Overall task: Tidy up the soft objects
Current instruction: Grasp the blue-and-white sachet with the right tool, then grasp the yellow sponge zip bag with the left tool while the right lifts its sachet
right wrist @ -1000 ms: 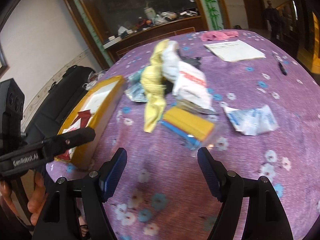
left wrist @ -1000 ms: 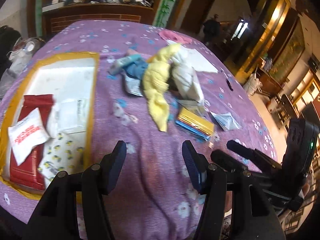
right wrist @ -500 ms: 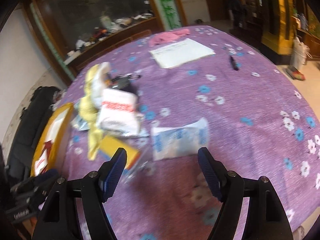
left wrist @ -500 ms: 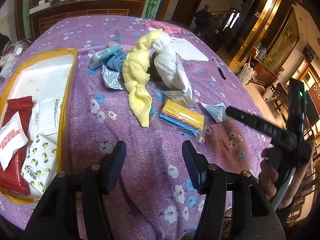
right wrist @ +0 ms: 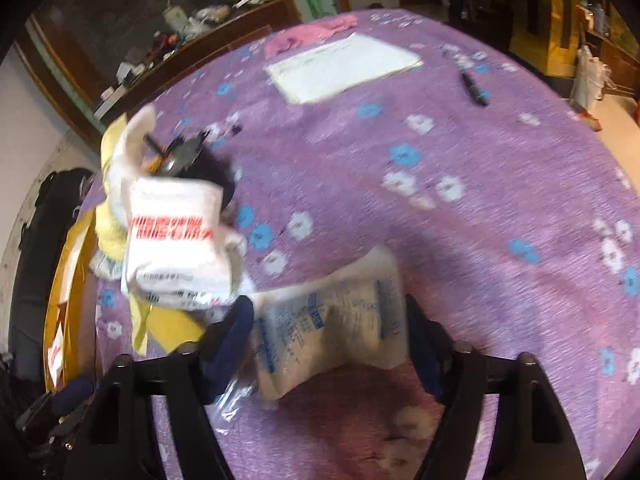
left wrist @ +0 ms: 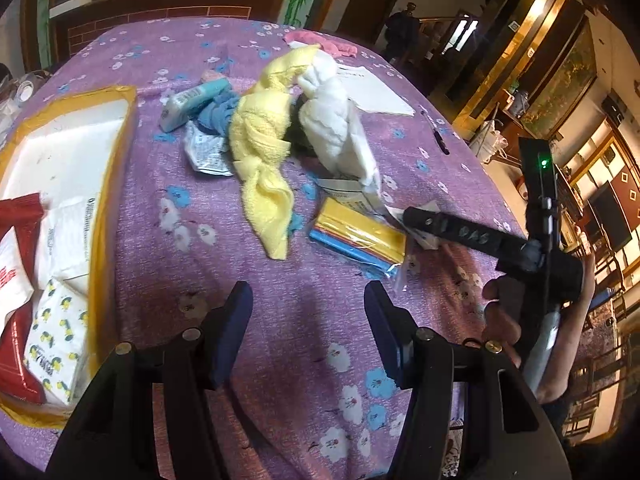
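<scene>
A white and blue tissue pack lies on the purple cloth between the fingers of my right gripper. Its jaws are closing on the pack's two edges, and blur hides whether the pads press. Left of it lies a white pack with red print against a pile of a yellow towel and a white towel. My left gripper hangs open and empty over bare cloth, short of a yellow and blue pack. In the left wrist view the right gripper reaches in from the right.
A yellow-rimmed tray at the left holds red and white packs. A blue tube, a blue cloth and a foil sachet lie by the pile. Farther back are a white sheet, a pink cloth and a pen.
My right gripper swung right from the yellow and blue pack and came down over the tissue pack, its fingers now on either side of it. The left gripper edged toward the pile.
</scene>
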`<state>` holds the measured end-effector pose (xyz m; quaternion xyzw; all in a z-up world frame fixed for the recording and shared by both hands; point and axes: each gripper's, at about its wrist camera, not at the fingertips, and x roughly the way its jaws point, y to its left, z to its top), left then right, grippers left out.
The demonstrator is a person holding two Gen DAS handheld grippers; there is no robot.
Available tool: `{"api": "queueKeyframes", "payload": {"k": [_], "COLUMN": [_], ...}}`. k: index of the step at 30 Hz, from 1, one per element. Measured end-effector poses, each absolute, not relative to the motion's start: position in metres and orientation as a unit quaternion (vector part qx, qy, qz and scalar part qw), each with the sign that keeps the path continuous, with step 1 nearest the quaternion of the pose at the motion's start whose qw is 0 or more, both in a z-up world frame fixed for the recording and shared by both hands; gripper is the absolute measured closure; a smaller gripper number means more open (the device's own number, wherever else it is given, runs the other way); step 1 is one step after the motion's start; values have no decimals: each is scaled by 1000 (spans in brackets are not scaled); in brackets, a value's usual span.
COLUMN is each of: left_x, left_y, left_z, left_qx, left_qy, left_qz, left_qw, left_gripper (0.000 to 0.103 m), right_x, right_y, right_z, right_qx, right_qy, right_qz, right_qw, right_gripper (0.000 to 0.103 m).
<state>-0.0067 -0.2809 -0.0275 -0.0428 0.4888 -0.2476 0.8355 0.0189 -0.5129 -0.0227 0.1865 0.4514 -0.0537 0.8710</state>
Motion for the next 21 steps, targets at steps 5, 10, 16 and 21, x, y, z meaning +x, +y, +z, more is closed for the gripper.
{"api": "queueKeyframes", "payload": {"k": [5,10,16,21], "left_x": [-3,7,28,47], "left_y": [-301,-322,-349,-369], "left_z": [-28,-33,-40,-50], "left_qx": [-39,-37,-45,-46], "left_qy": [498,524,556,575], "left_qz": [-271,-284,-262,-205], "left_qw": [823,802,788,791], "left_gripper": [47,47,47,39], "right_x": [13,-8,-37,-44], "right_y": [-509,-517,-528,-529], "right_z": [-20,-20,-18,-18], "right_qx": [168,175,206,209], "right_qy": [434,425,410,406], "right_qz": [-50,-39,-44,-42], "right_qw": [884,888,887,889], "right_gripper": [54,59,61,62]}}
